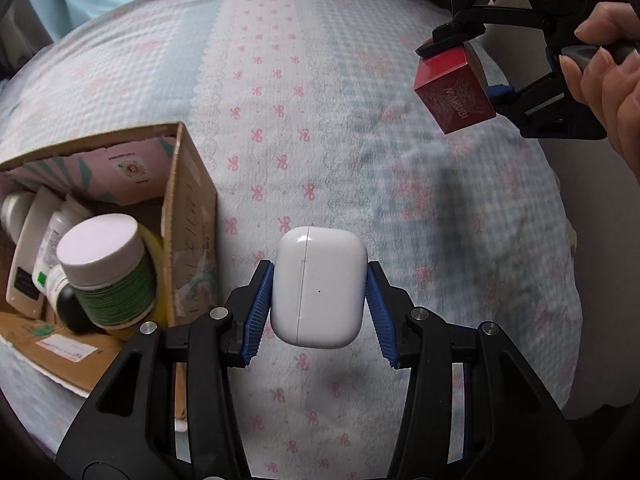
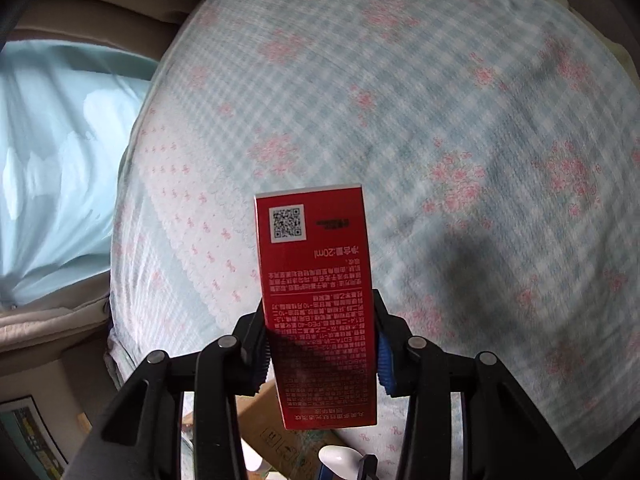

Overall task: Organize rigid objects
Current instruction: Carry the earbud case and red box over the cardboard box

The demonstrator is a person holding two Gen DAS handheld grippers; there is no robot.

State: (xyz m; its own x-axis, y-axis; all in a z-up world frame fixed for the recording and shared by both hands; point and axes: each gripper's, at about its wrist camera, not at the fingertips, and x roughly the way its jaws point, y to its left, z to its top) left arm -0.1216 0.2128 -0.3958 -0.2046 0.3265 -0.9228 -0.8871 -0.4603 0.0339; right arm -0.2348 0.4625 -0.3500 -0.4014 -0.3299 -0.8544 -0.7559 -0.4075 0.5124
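Note:
My left gripper (image 1: 319, 304) is shut on a white earbud case (image 1: 318, 286), held above the patterned bedspread with a blue pad pressed on each side. In the right wrist view, my right gripper (image 2: 320, 350) is shut on a tall red carton (image 2: 318, 300) with a QR code and small print. The left wrist view shows the same red carton (image 1: 454, 90) lifted at the upper right, clamped by the right gripper (image 1: 464, 62), with a hand (image 1: 608, 80) on its handle. An open cardboard box (image 1: 188, 216) stands on the bed to the left of the earbud case.
Inside the box are a green-labelled jar with a white lid (image 1: 106, 272), a white bottle (image 1: 54, 236) and other white items. A checked bedspread with pink bows (image 1: 320, 140) covers the bed. A light blue cloth (image 2: 60, 160) lies beyond the bed's edge.

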